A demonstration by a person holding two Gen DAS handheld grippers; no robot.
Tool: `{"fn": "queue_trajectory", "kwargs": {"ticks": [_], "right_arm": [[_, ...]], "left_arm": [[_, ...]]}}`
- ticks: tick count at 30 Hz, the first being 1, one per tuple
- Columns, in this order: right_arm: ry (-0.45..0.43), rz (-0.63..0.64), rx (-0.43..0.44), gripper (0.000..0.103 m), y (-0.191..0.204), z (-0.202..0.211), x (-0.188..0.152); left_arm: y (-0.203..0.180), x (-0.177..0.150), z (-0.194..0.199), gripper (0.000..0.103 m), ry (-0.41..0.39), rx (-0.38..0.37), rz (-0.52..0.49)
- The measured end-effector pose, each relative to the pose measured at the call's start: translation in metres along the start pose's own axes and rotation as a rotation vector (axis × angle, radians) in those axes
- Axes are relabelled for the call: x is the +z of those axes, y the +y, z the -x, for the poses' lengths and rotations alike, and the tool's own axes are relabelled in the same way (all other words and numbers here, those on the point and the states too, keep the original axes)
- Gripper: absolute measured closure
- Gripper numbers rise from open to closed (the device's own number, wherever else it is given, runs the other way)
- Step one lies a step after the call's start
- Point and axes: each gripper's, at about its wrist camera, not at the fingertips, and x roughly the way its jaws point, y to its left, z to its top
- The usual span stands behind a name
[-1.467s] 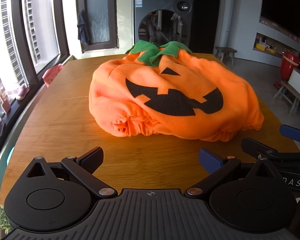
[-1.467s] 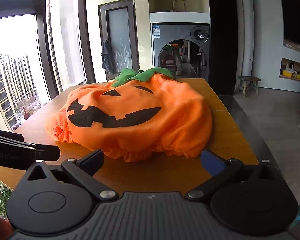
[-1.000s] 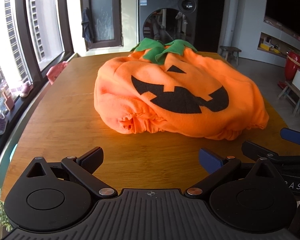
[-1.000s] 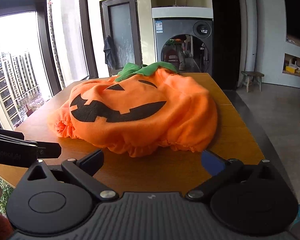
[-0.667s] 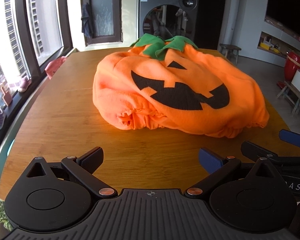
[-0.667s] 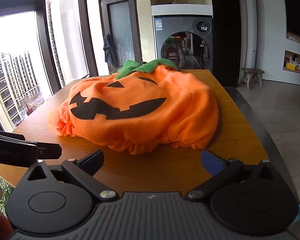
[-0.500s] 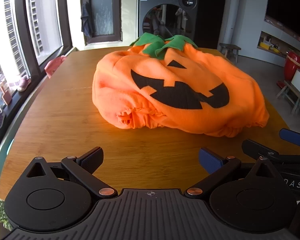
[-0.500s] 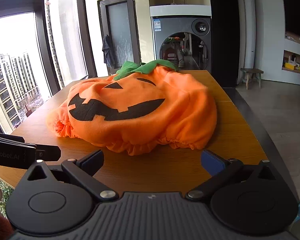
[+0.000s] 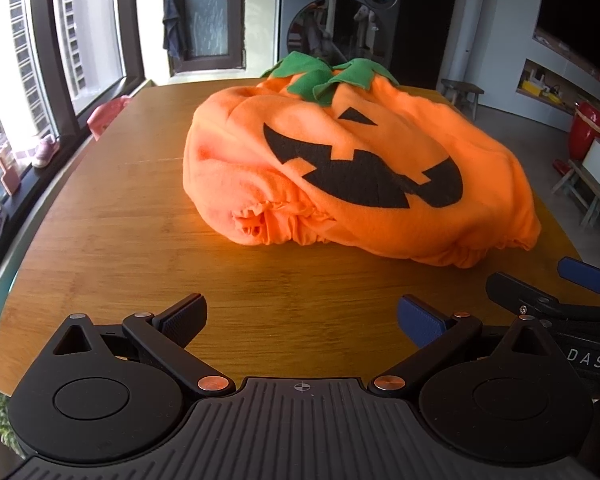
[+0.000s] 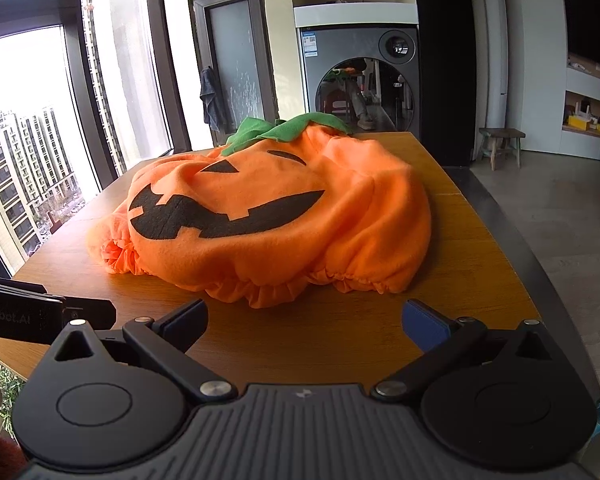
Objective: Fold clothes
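Left wrist view: the left gripper [image 9: 300,316] is hanging w/ its jaws spread wide, gripping nothing, above the near part of the wooden table [image 9: 100,216]. The pumpkin costume [image 9: 356,172] is lying puffed up in the table's middle-to-far area, well apart from the fingers, w/ green leaves [image 9: 324,76] at the far end and a gathered hem [image 9: 272,224] facing near-left. The right gripper [image 9: 548,292] is showing at the right edge, also apart from the cloth.

Risk here, as a judgement: the hem is bunching thick, so a pinch is prob. catching only one layer & the bulk is slipping out when lifted.

Right wrist view: the right gripper [image 10: 304,320] is likewise gaping, empty, just short of the costume [image 10: 276,216], whose frilly hem [image 10: 276,288] is facing it. The right table edge [image 10: 500,240] is sitting near the cloth's right side. A fold pulled rightwards is risking fabric sliding off that edge; uneven grabs btw. the two sides are likely skewing the fold.
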Motion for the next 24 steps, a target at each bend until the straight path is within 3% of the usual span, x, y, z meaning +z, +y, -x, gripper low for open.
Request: {"fn": "queue_trajectory", "kwargs": {"ticks": [24], "right_arm": [[0.007,-0.007,0.002,0.0,-0.0002,-0.0009,-0.0019]], "left_arm": [[0.0012,-0.0002,-0.0017,0.0,0.023,-0.011,0.014]]}}
